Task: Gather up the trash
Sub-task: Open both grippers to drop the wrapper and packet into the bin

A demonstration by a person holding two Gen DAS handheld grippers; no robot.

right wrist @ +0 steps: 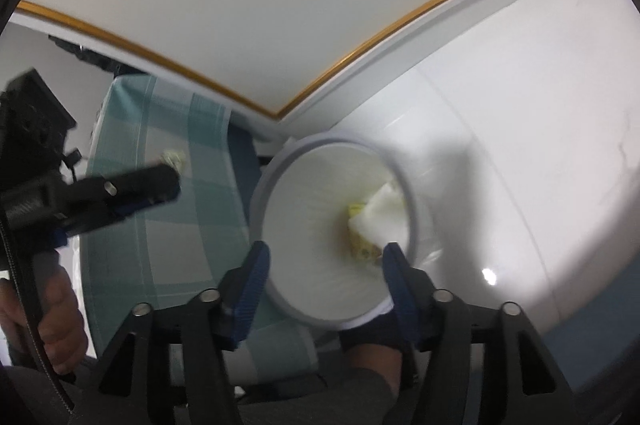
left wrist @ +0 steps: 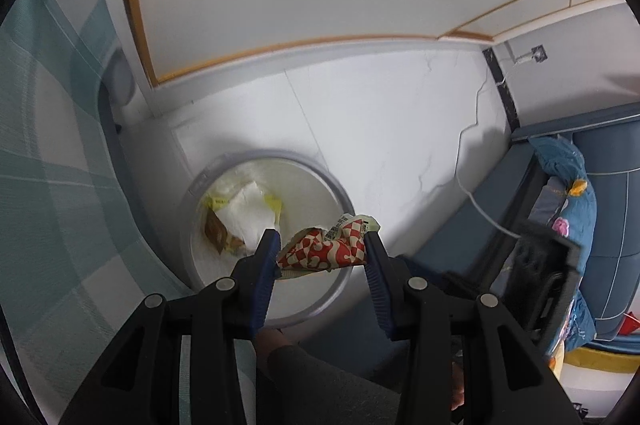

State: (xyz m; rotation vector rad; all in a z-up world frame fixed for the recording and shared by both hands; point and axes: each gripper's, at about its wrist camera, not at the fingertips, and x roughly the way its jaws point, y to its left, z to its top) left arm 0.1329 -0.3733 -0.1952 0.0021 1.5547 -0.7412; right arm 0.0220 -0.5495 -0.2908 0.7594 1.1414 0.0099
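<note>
The left claw (left wrist: 321,252) is clamping a crumpled red-and-white wrapper (left wrist: 326,251) between its blue pads, jaws partly closed on its two ends, and is hovering it above the near rim of the white bin (left wrist: 344,201). Just beyond the claw's left finger, inside the bin, a white tissue (left wrist: 250,213) and yellow-brown scraps (left wrist: 218,231) are lying on the bottom.

The right claw (right wrist: 325,257) is standing open over the same bin (right wrist: 280,161) with nothing between its fingers; the tissue (right wrist: 380,213) is lying just ahead of its right finger. To its far left a small pale scrap (right wrist: 174,158) is resting on the checked cloth (right wrist: 188,217), beside the left claw (right wrist: 132,197).

The wrapper is looking feather-light, thin, crinkly and probably slick, so it is likely to spring open or cling to a pad on release. The bunched, folded middle is the safest place to pinch; a loose edge may slip free.
</note>
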